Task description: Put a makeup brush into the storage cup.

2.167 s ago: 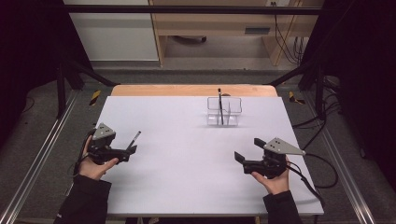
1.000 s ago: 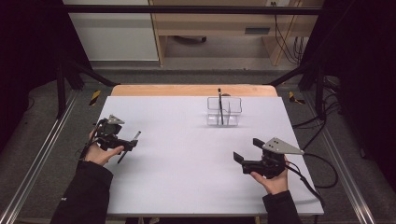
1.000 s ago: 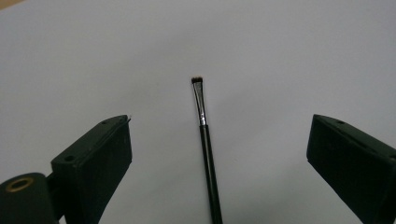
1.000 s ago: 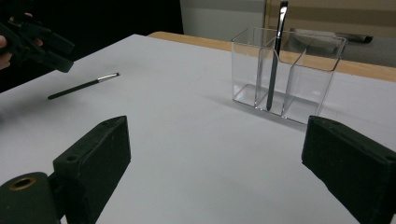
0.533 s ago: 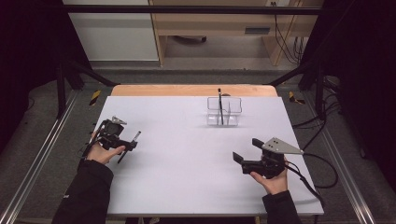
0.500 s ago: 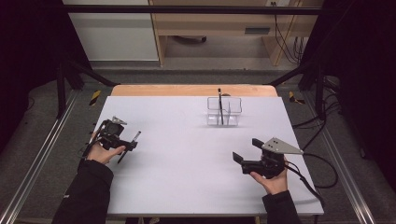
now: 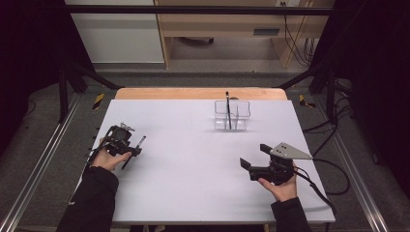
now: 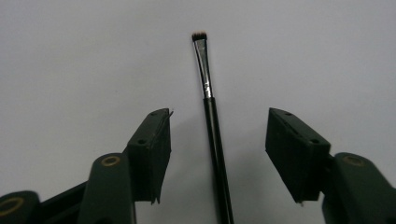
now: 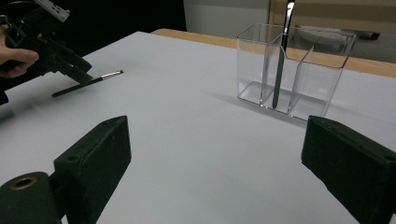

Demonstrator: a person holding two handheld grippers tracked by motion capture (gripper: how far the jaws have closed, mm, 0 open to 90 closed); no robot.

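Left gripper view: brush (image 8: 212, 116) lengthwise between spread claw (image 8: 217, 140) jaws, bristles outward.

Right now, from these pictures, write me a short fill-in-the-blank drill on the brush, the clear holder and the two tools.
1. The left tool has its jaws ____ on either side of the brush lying on the table.
2. The brush's bristle tip points ____ from the left tool's camera.
3. The clear holder has a slim dark tool standing in its ____ compartment, as the right gripper view shows it.
4. The right tool holds ____.

Missing words: open; away; left; nothing
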